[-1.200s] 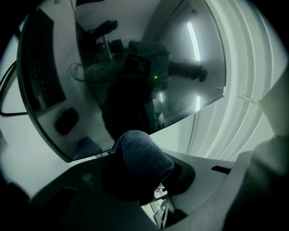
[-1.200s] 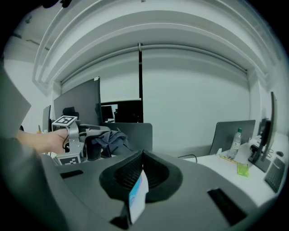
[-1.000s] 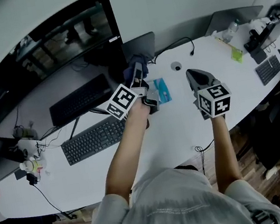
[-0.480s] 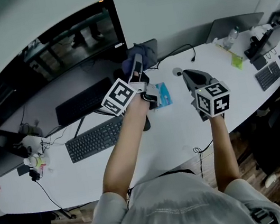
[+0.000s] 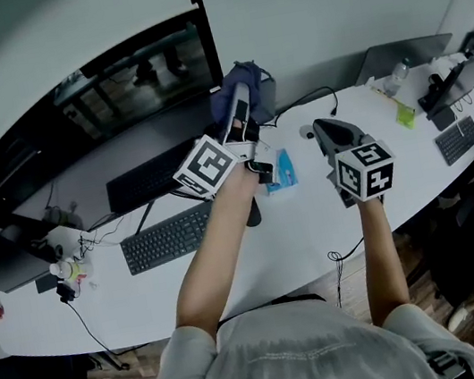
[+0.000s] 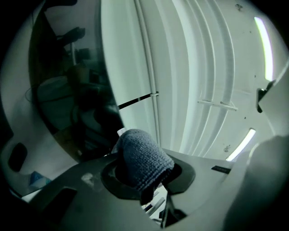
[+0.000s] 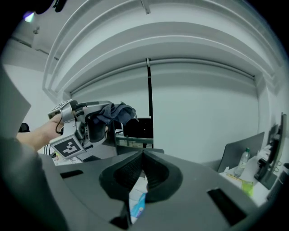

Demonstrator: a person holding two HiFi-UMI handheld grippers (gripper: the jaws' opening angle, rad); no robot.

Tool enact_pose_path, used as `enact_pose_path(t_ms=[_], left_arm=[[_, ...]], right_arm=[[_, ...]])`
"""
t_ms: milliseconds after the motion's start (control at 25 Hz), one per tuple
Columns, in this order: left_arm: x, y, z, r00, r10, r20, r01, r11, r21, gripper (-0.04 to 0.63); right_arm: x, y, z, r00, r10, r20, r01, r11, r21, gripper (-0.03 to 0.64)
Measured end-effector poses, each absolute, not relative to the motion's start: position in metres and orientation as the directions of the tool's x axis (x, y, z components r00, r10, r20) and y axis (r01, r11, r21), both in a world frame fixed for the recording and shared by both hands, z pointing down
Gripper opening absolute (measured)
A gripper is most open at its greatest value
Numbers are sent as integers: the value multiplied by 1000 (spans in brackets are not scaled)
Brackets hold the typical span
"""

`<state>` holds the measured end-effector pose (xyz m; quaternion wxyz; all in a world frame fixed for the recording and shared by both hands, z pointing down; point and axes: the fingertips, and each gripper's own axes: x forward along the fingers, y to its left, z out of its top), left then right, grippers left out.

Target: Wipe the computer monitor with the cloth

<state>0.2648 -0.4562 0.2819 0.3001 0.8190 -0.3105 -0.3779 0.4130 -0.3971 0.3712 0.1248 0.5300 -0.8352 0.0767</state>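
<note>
The wide curved dark monitor (image 5: 111,93) stands at the back left of the white desk (image 5: 314,216). My left gripper (image 5: 242,101) is raised in front of the monitor's right edge, shut on a bunched dark blue cloth (image 5: 242,81). In the left gripper view the cloth (image 6: 142,158) bulges out between the jaws, with the dark screen (image 6: 67,90) close on the left. Whether cloth and screen touch I cannot tell. My right gripper (image 5: 328,130) hovers over the desk to the right, jaws shut and empty. From the right gripper view, the left gripper (image 7: 97,118) and its cloth (image 7: 114,110) show beside the monitor's edge (image 7: 148,90).
A blue packet (image 5: 281,170) lies on the desk between the grippers. Two black keyboards (image 5: 168,237) (image 5: 149,177) sit below the monitor, with cables and small items (image 5: 63,260) at the left. A laptop (image 5: 404,55), bottle (image 7: 244,162) and further gear stand at the right.
My left gripper has risen with the cloth, away from the desk and toward the monitor's right edge. The right gripper has stayed about where it was.
</note>
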Motion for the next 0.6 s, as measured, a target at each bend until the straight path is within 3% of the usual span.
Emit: enact_pose_path(t_ms=[80,200,400,600], left_arm=[[263,-447,262,539,-703,-463,-328,-682,653,71],[253,-438,238,549,-699,-457,-506,-714,484,71],[240,-442,235,521,-813,-259,-815,-564,130,71],[235,-457,237,479,-872,-99,-876,-467,-125,72]], right_arm=[[410,-398,365,-414,-867,276,-902,431,1,2],[404,-400,357,-432,-864,257,-894,447,-1,2],[400,-396,353,-455,-859,236,-887,462,-30,2],[394,-395,345,-491,-851,186,-871,482,-94,2]])
